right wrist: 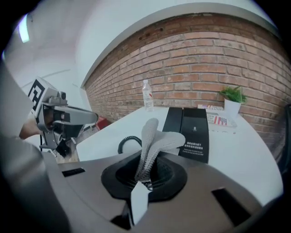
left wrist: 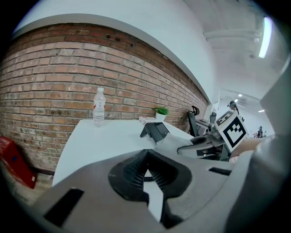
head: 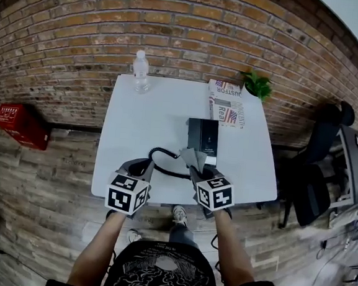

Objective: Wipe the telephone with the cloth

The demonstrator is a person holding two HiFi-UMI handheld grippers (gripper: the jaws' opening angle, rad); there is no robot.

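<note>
Telephone [head: 202, 137] flat at mid-table, at 12 o'clock from the right claw [right wrist: 145, 170], cord [head: 159, 159] looping off toward 8 o'clock. Pinched tight in that claw: cloth [head: 193, 157], folded and standing proud of the tips, probably so as to meet the telephone first. Left claw [left wrist: 146, 154] closed on nothing, waiting at 9 o'clock of the right. Only from the head view: both claws short of the telephone. Only from the right gripper view: cloth weave, white print on the casing.
</note>
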